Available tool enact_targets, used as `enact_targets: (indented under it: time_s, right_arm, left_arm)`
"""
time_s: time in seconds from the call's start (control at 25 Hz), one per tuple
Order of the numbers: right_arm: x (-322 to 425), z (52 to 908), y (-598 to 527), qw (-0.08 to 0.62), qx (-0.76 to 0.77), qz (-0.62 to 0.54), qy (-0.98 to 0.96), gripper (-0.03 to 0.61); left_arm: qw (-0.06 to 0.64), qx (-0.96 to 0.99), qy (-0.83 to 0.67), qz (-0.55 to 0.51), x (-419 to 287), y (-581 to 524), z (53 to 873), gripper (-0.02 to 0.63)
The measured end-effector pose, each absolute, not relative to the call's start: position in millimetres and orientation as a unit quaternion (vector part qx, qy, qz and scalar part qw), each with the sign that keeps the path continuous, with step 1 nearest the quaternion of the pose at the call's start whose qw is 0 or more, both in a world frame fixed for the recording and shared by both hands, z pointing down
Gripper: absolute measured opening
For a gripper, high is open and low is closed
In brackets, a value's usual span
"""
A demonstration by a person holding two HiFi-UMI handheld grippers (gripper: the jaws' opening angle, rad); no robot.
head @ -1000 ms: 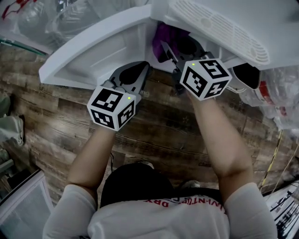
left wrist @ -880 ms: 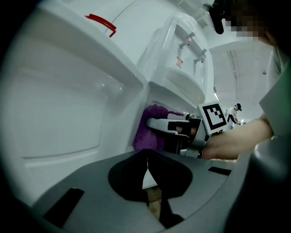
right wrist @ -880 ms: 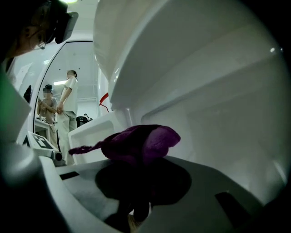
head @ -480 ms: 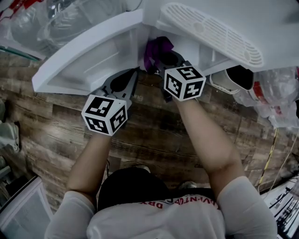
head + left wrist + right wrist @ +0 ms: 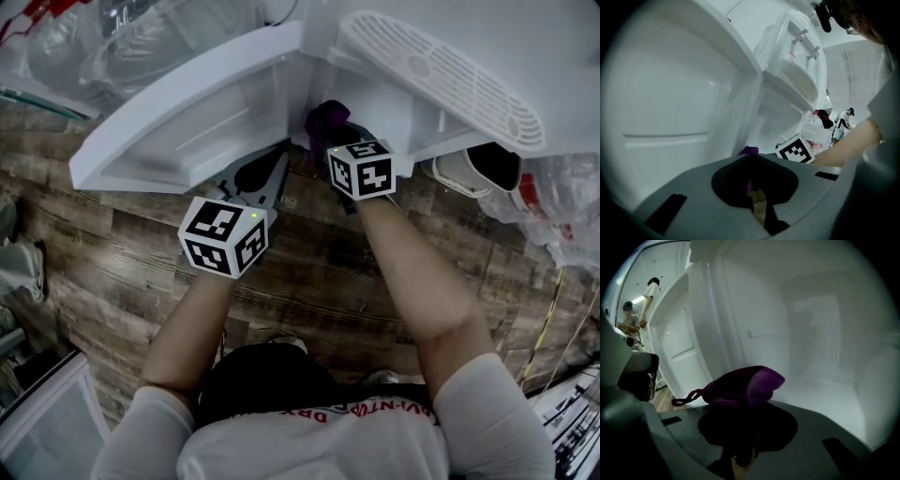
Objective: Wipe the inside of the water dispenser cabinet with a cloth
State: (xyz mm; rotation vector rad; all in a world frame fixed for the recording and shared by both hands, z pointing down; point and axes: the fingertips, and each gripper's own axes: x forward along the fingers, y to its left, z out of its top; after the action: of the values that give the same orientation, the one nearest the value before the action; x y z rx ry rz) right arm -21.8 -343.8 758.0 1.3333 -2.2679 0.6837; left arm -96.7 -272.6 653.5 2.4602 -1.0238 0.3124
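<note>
The white water dispenser stands with its cabinet door swung open to the left. My right gripper reaches into the cabinet opening, shut on a purple cloth that bunches out ahead of its jaws over the white cabinet floor. My left gripper hangs just below the door's lower edge, shut with nothing in it. In the left gripper view the door's inner panel fills the left side and a bit of the purple cloth peeks over the jaws.
A white drip tray grille tops the dispenser front. A white cup-like holder hangs at its right. Clear plastic bags lie at the upper left and at the right edge. Wood-pattern floor lies below. People stand in the distance.
My right gripper has pushed the purple cloth further into the cabinet, so less of it shows from above. The left gripper shifted only slightly near the door edge.
</note>
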Motion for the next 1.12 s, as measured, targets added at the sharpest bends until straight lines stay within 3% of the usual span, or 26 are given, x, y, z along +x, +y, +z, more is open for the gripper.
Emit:
enact_targets:
  time_s: [0.6, 1.12]
  right_arm:
    - [20.5, 774.5, -338.0, 0.266, 0.521, 0.223, -0.780, 0.094]
    - [101.4, 784.3, -308.1, 0.292, 0.588, 0.224, -0.721, 0.094]
  left_arm:
    - [0.246, 0.892, -0.364, 0.108, -82.6, -272.4, 658.2, 0.028]
    - [0.232, 0.905, -0.333, 0.124, -51.9, -262.2, 659.7, 0.028]
